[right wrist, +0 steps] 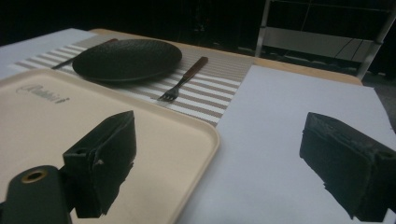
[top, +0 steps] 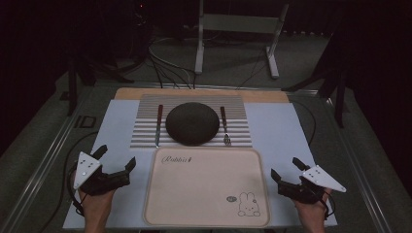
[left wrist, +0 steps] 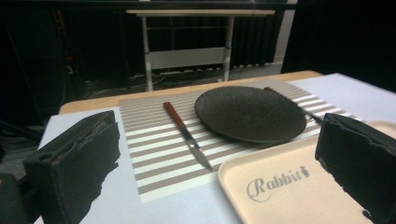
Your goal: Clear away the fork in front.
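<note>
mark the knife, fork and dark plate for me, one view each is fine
knife point(left wrist: 187, 134): left gripper view, where handle meets blade.
fork point(right wrist: 181, 83): right gripper view, on the neck above the tines.
dark plate point(top: 192, 123): high view, plate's centre.

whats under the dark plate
The dark plate sits on a striped placemat, with a knife and a fork lying on the mat at either side. The part of the mat under the plate is covered.

Item I see nearest my grippers: cream tray point(top: 206, 187), rounded corners, "Rabbit" script and bunny print, lying flat just before the striped placemat point(top: 190, 121)
</note>
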Demonstrator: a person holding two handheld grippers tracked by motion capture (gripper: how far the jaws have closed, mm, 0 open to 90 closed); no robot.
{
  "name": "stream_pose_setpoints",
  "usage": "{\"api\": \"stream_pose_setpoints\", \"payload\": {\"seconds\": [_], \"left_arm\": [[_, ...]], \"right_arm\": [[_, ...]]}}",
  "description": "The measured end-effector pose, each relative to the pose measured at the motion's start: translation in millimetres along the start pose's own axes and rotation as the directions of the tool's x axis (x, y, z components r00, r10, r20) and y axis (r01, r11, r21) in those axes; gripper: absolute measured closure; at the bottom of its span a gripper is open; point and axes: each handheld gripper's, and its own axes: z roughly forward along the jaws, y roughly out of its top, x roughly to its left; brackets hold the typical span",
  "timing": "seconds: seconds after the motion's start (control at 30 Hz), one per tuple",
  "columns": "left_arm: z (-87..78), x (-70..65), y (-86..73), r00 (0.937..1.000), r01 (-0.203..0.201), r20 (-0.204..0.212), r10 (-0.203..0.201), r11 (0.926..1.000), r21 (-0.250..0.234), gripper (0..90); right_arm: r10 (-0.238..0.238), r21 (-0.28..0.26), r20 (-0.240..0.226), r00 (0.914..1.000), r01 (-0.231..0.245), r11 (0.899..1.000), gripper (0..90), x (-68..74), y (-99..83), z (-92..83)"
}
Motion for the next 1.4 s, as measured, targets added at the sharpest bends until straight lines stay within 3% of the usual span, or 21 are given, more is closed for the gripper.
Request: {"api": "stream_pose_setpoints", "payload": {"seconds": [0.2,0.67,0.83,1.07,1.27,1.4], "left_arm": [[3.5,-1.5,-2.7,0.9998,-0.019,-0.011,0.019,0.9997,0.014,0.3],[7.6,3.3,-7.4,0.9987,0.002,-0.051,-0.002,0.9999,0.012,0.1],[9.4,3.0,-8.6,0.9970,-0.010,-0.077,0.010,0.9999,0.011,0.1],[7.6,3.9,-9.4,0.9981,-0.009,-0.061,0.007,0.9997,-0.023,0.1],[9.3,3.2,-10.6,0.9974,-0.028,-0.067,0.026,0.9995,-0.016,0.1],[8.9,3.4,-10.9,0.9973,0.003,-0.074,-0.003,1.0000,-0.004,0.1]], "right_arm": [[0.013,0.012,0.008,0.9999,-0.013,1.000,10.9,-0.6,-0.9,1.7],[0.022,0.017,0.017,0.9996,-0.022,1.000,10.9,0.8,0.1,3.0],[0.021,0.029,0.032,0.9993,-0.022,0.999,11.0,3.2,9.3,2.4],[-0.020,0.074,0.065,0.9977,0.015,0.997,11.1,12.4,27.0,11.9],[-0.031,0.067,0.040,0.9987,0.029,0.997,11.0,17.9,38.9,21.8],[-0.044,0.047,0.019,0.9988,0.043,0.998,11.0,23.2,49.5,28.2]]}}
